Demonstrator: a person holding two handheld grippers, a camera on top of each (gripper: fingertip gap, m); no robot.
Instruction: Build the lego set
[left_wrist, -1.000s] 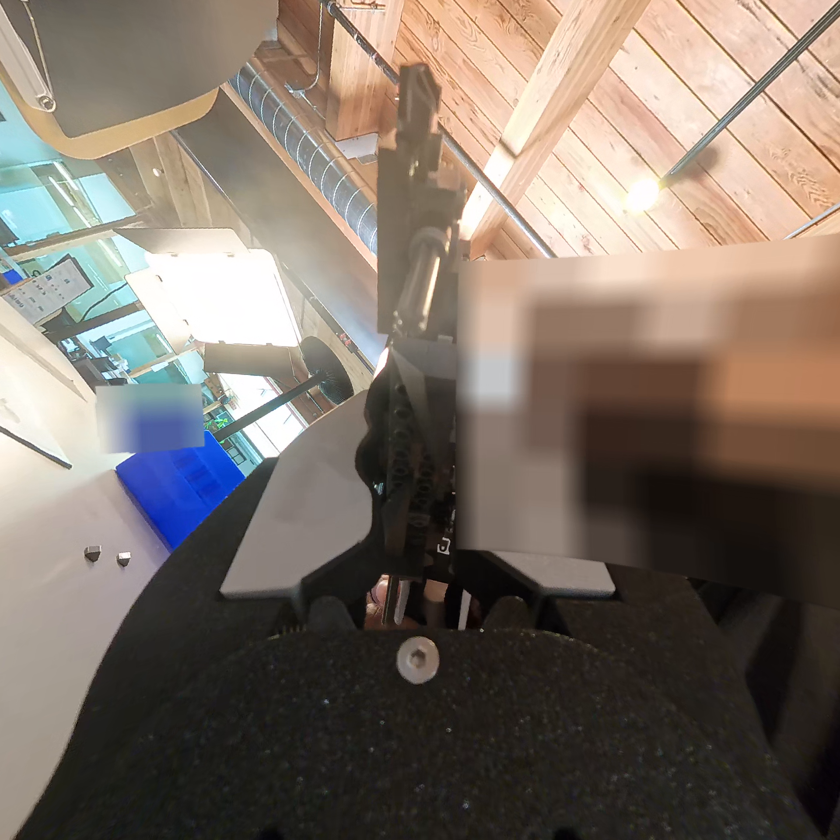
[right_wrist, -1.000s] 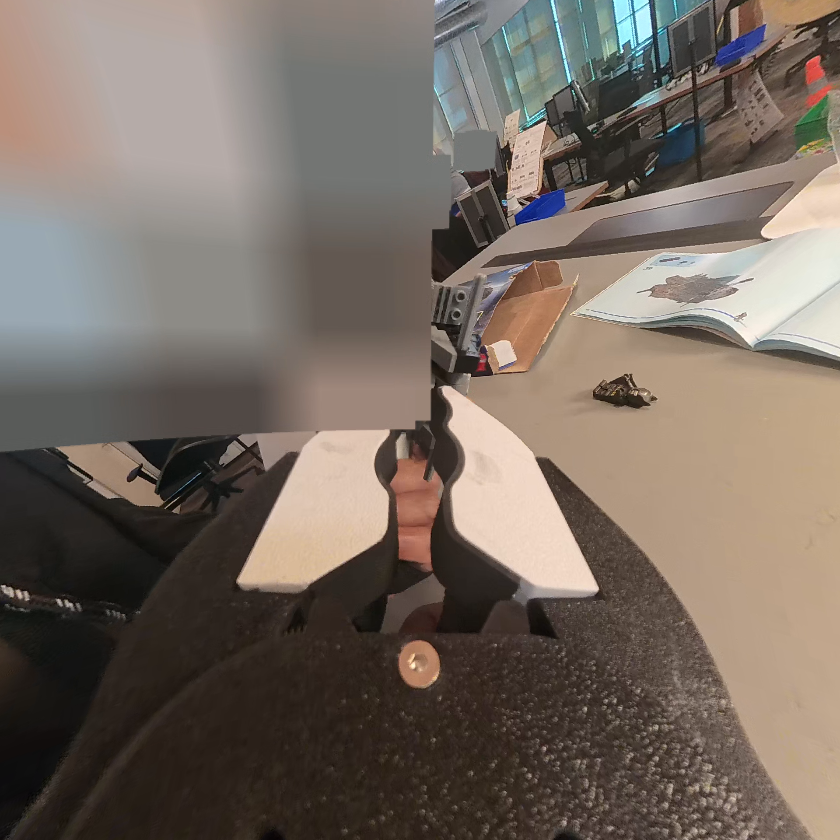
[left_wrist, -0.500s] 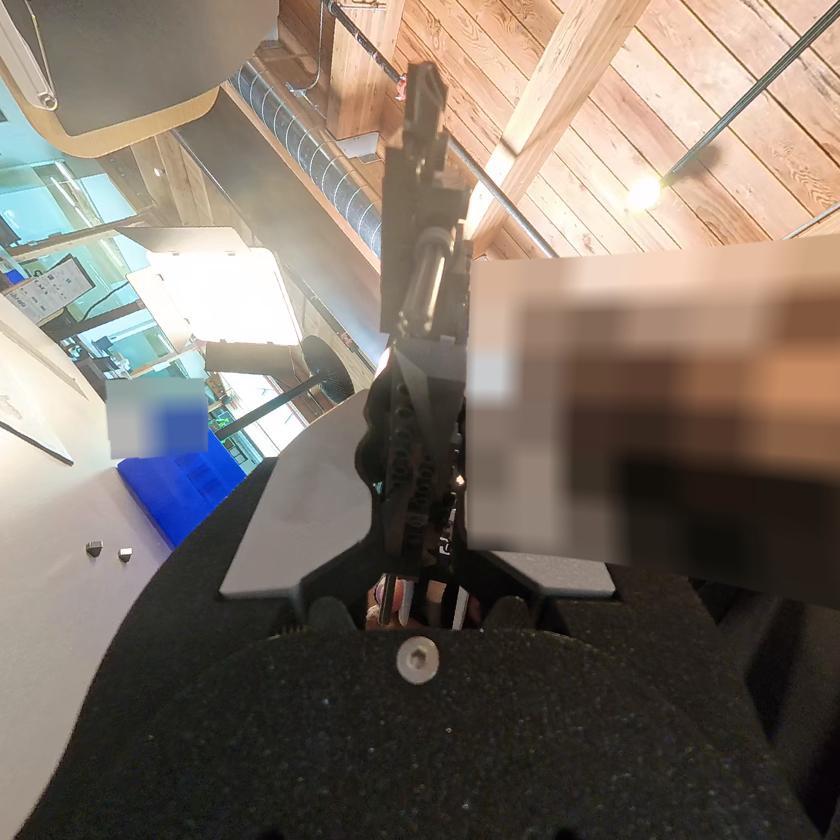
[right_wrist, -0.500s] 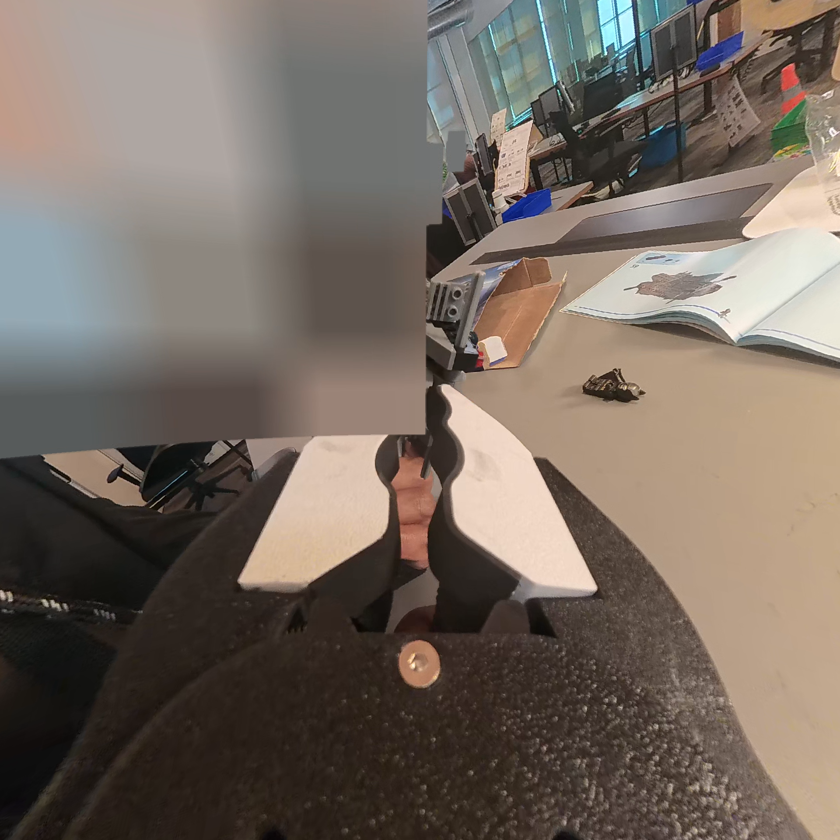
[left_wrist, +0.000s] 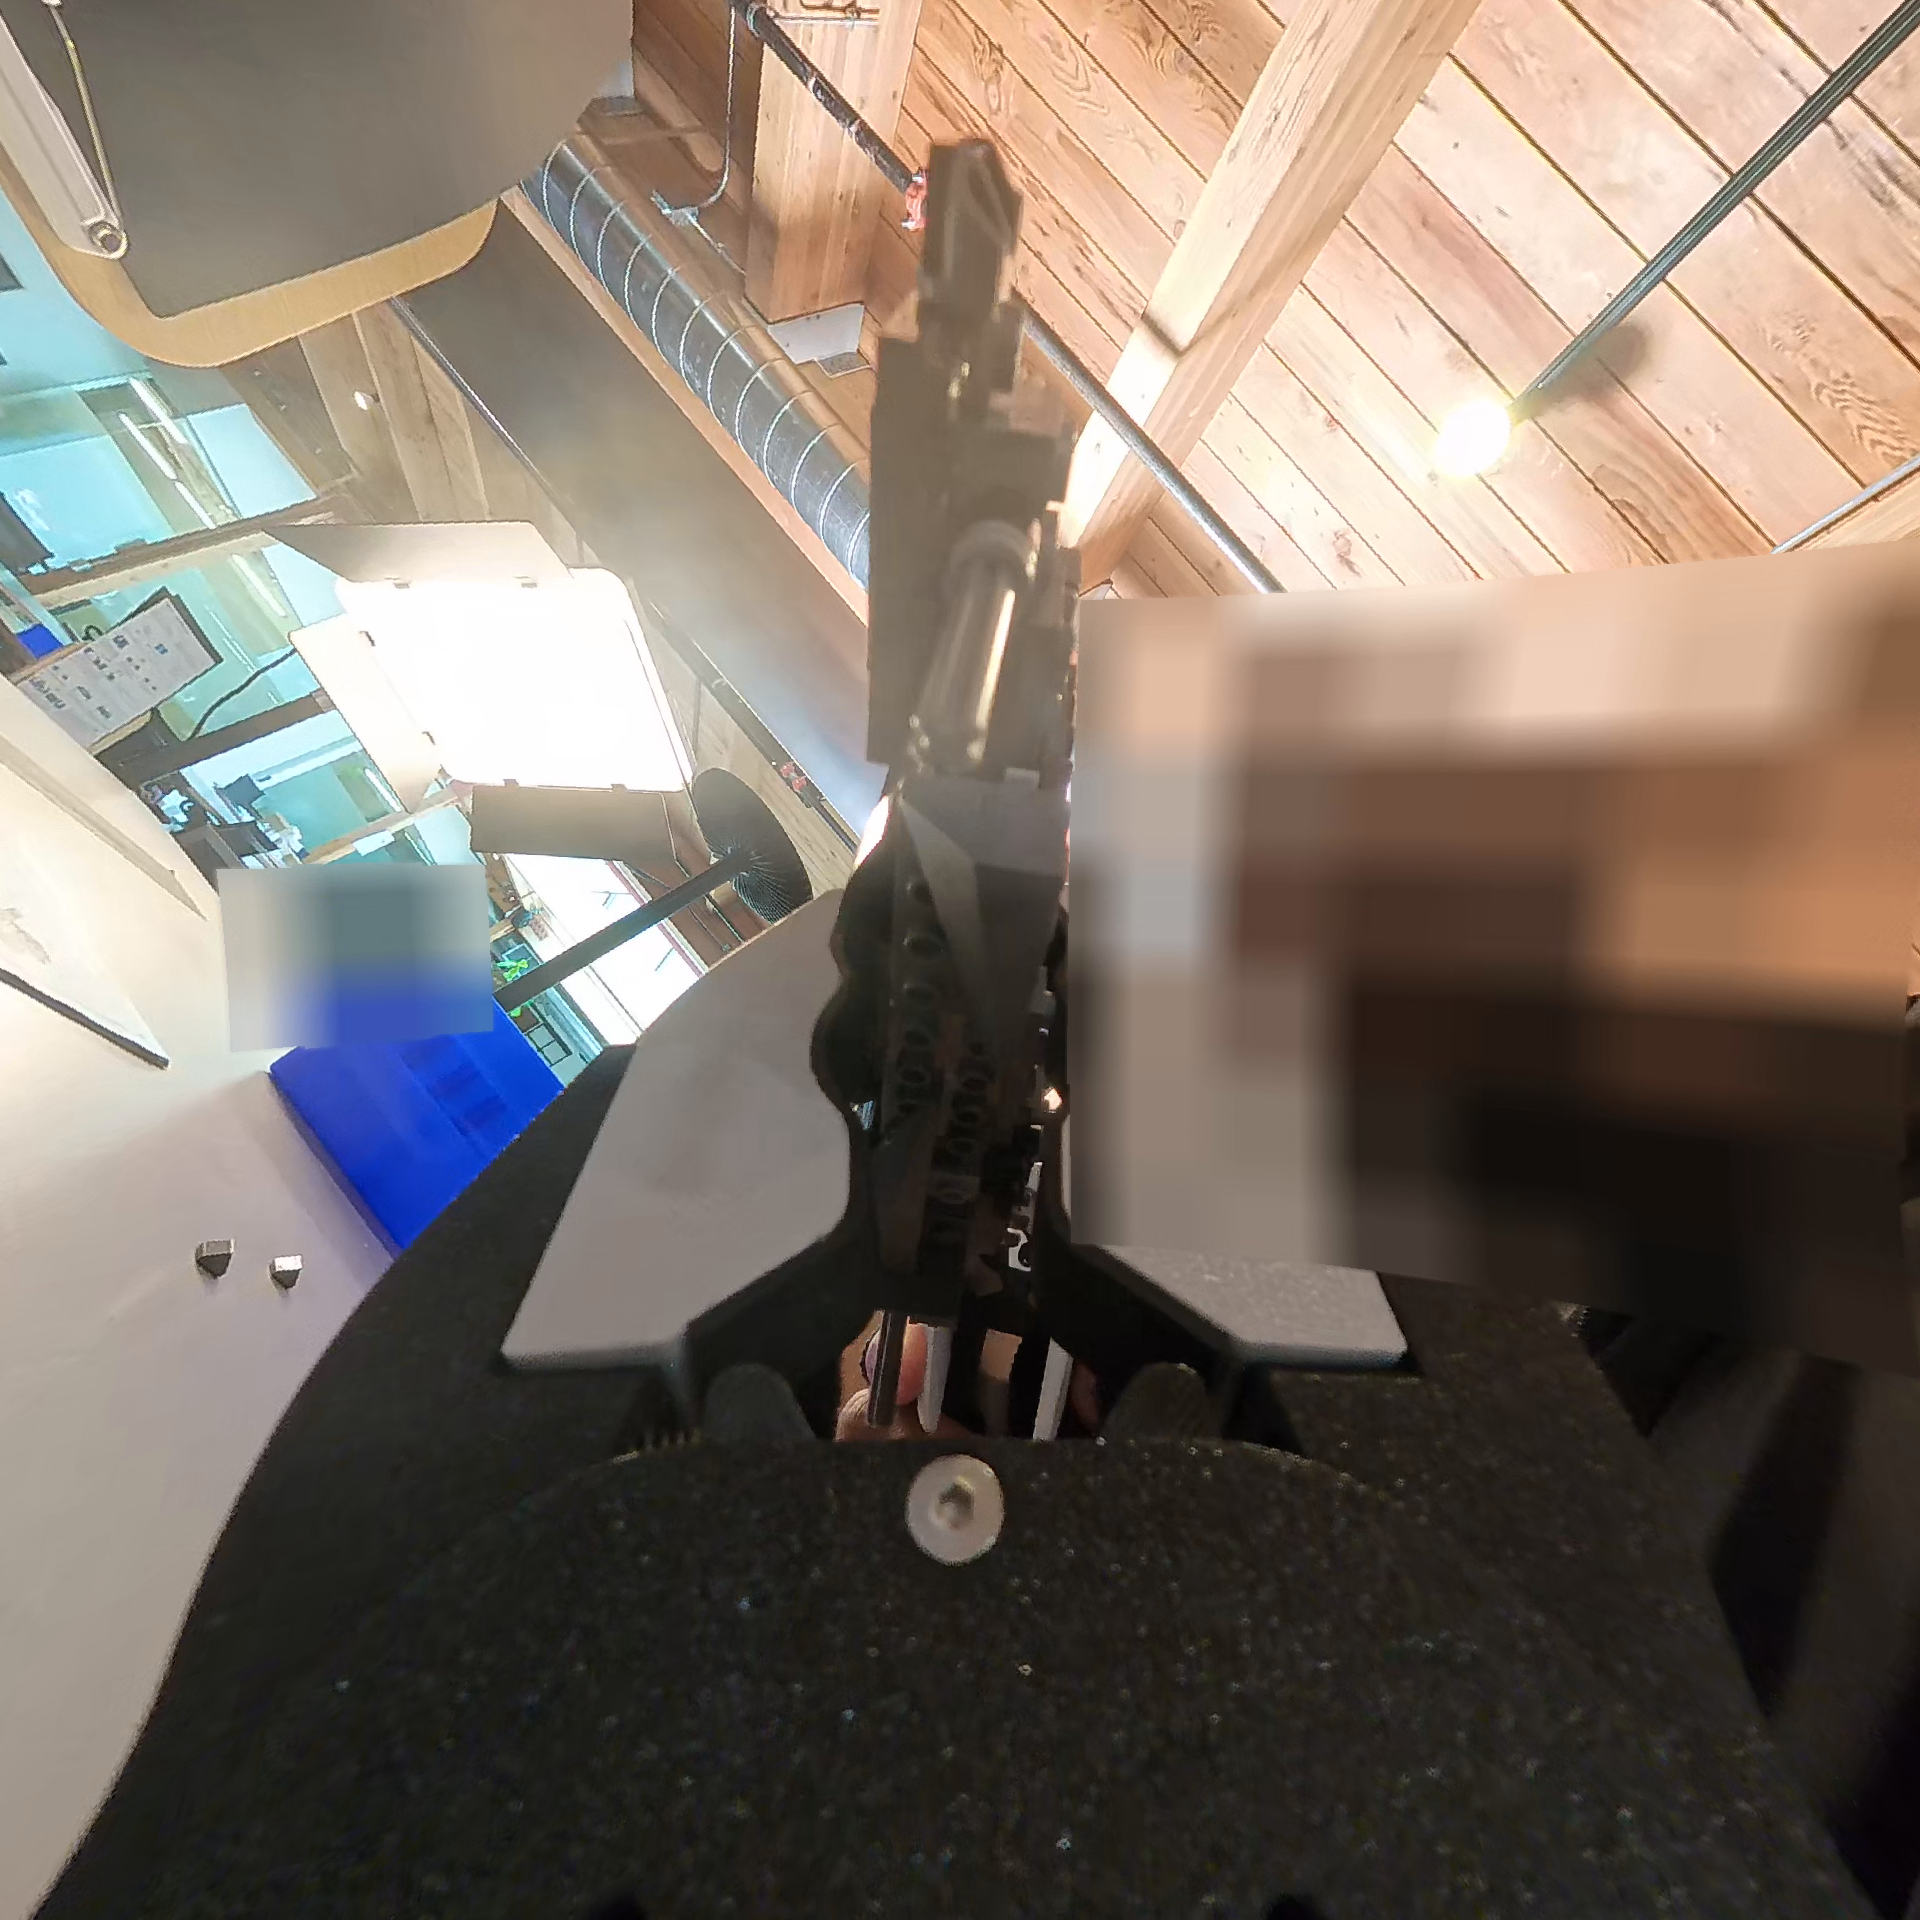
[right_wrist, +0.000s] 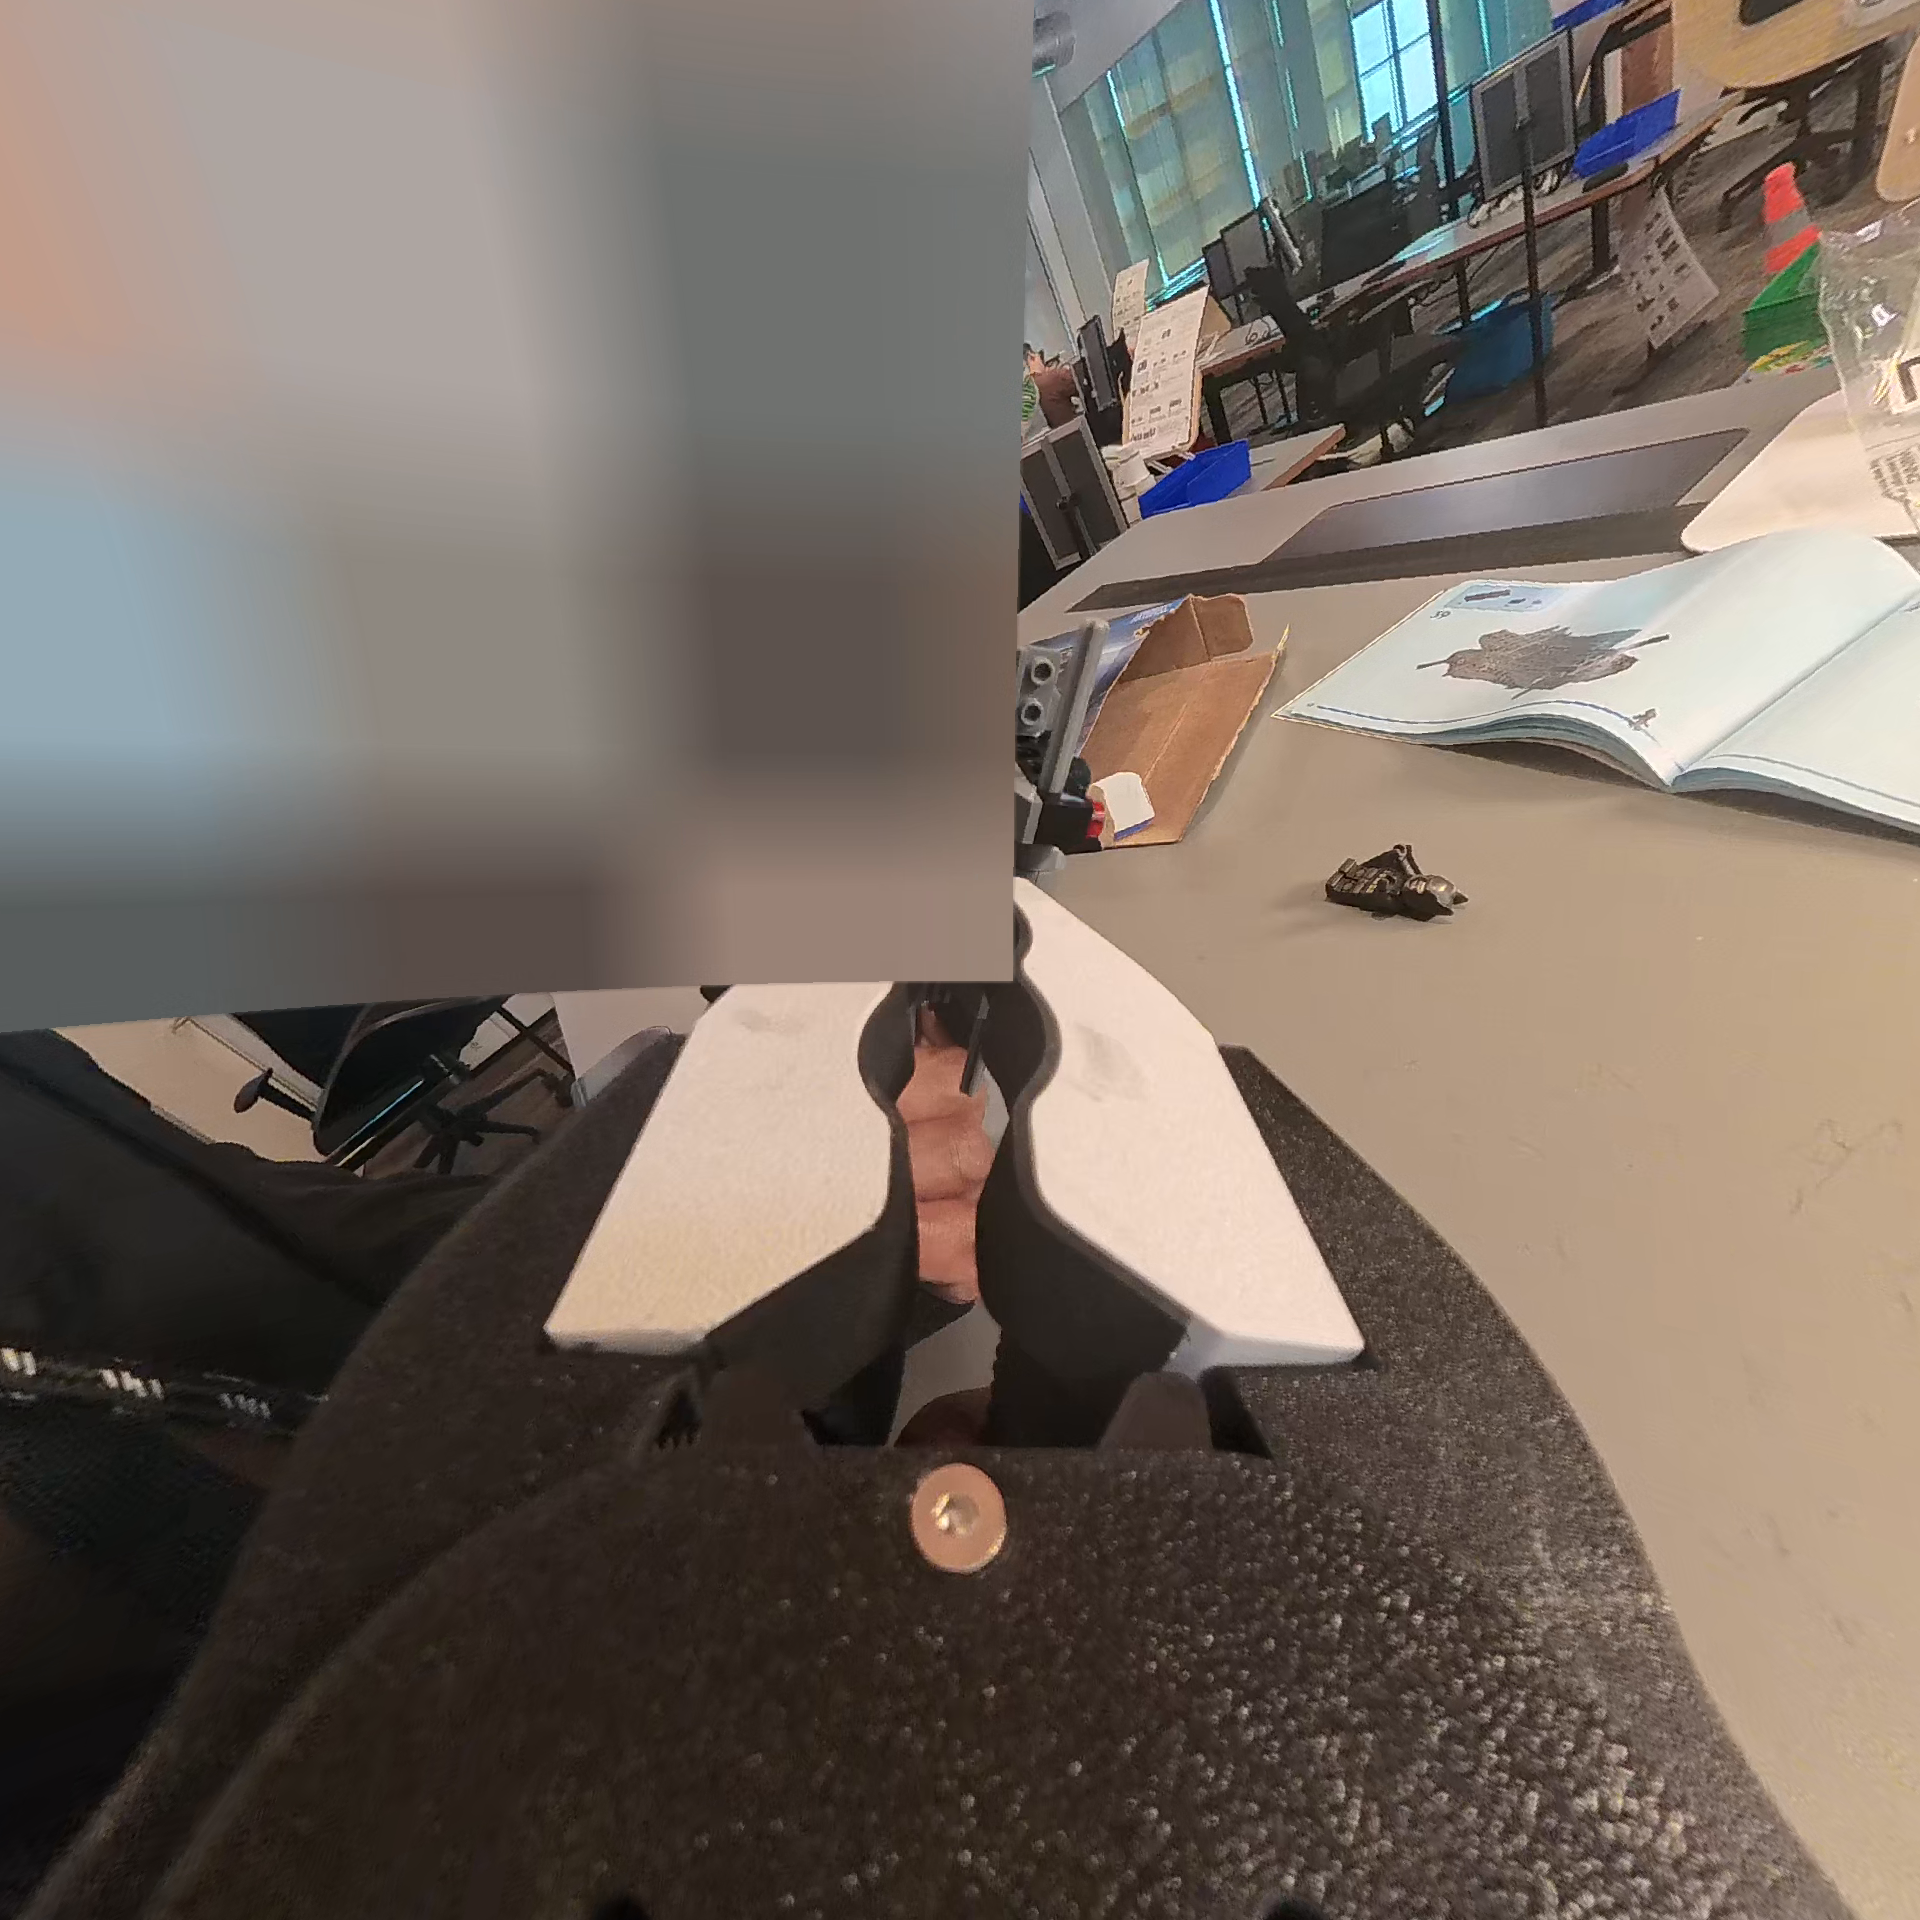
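Overhead, the left gripper (left_wrist: 961, 997) clamps a dark brick-built model (left_wrist: 966, 665); the right gripper's (right_wrist: 961, 1023) fingertips are hidden, state unclear.

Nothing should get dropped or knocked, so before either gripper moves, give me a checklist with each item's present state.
1. Left gripper clamps the dark brick assembly: ok at the visible finger; the other finger is hidden.
2. Right gripper grasp: cannot tell. A thin dark piece shows between its fingers, but the fingertips are hidden.
3. Bare grey table beside the right gripper: ok.
4. Small dark part lies apart from the right gripper: ok.
5. Open booklet lies flat, farther back: ok.
6. Two small grey parts lie apart from the left gripper: ok.
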